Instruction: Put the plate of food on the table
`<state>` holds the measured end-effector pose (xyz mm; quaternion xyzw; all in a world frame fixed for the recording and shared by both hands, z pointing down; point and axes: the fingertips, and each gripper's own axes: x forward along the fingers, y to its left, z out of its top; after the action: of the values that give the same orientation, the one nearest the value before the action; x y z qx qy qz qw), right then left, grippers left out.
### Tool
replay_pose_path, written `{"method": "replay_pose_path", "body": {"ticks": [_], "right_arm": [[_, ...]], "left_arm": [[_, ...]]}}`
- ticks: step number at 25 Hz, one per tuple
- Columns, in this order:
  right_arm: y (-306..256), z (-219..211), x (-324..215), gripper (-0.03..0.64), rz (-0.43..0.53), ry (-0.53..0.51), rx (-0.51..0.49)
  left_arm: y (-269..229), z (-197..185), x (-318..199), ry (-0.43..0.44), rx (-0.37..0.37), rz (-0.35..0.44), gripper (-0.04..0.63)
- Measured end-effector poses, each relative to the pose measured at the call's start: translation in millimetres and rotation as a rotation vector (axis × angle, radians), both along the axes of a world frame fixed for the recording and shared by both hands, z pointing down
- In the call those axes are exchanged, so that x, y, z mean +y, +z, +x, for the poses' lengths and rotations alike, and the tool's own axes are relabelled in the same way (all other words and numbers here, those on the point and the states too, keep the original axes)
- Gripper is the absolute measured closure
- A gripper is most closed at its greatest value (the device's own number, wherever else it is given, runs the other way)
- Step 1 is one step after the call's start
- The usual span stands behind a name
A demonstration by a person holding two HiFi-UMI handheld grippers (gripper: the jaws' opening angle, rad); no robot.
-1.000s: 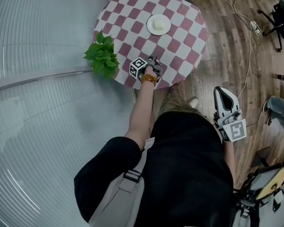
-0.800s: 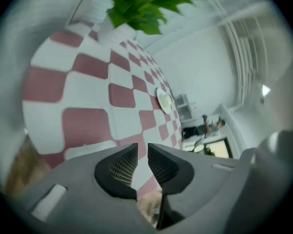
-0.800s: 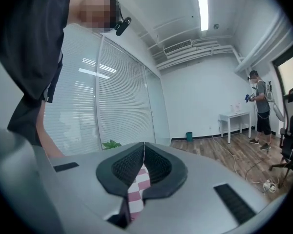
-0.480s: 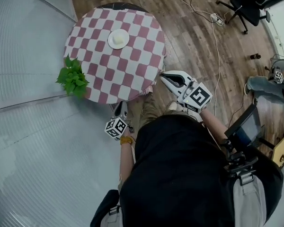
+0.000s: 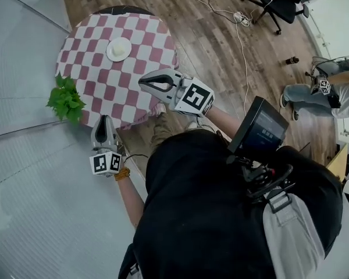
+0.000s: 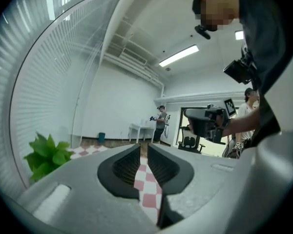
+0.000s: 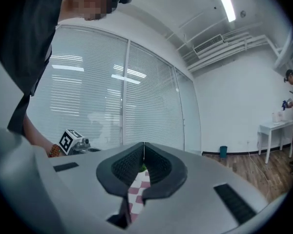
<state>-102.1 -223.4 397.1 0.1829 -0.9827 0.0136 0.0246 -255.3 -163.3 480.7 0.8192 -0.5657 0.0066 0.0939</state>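
Plate of food (image 5: 118, 49) resting on checked table (image 5: 148, 36), toward far-left part of table top, well apart from both grippers. Pale mound of food at centre of plate. Left gripper (image 5: 104, 120) just off near edge of table, pointing toward it, jaws parted by narrow slit with nothing gripped; only checked cloth visible through gap. Right gripper (image 5: 143, 81) over near-right edge of table, jaws closed tip to tip, empty. Leafy plant (image 5: 65, 99) at left edge of table. Office chair (image 5: 277, 0) on wooden floor, well beyond right side of table.
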Motion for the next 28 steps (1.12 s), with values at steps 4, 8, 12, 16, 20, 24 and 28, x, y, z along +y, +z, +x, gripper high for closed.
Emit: {"method": "replay_pose_path", "body": {"ticks": [4, 8, 12, 16, 20, 24, 28], "right_arm": [[-41, -14, -6, 0.606, 0.103, -0.018, -0.068], [-56, -16, -6, 0.606, 0.107, -0.049, -0.123], [-21, -17, -9, 0.606, 0.074, -0.006, -0.080], [38, -16, -6, 0.607, 0.010, 0.029, 0.003], [95, -7, 0, 0.607, -0.048, 0.056, 0.093], [118, -7, 8, 0.607, -0.088, 0.055, 0.126], [129, -10, 11, 0.607, -0.102, 0.048, 0.156]], "left_arm": [[-59, 13, -13, 0.056, -0.074, 0.154, 0.546], [-89, 31, -16, 0.095, -0.044, 0.255, 0.546], [-68, 40, -22, 0.097, -0.042, 0.228, 0.546], [-27, 53, -21, 0.120, -0.072, 0.186, 0.584], [16, 61, -23, 0.116, -0.043, 0.115, 0.584], [41, 62, -13, 0.118, -0.032, 0.060, 0.584], [54, 59, -6, 0.103, -0.019, 0.028, 0.584]]}}
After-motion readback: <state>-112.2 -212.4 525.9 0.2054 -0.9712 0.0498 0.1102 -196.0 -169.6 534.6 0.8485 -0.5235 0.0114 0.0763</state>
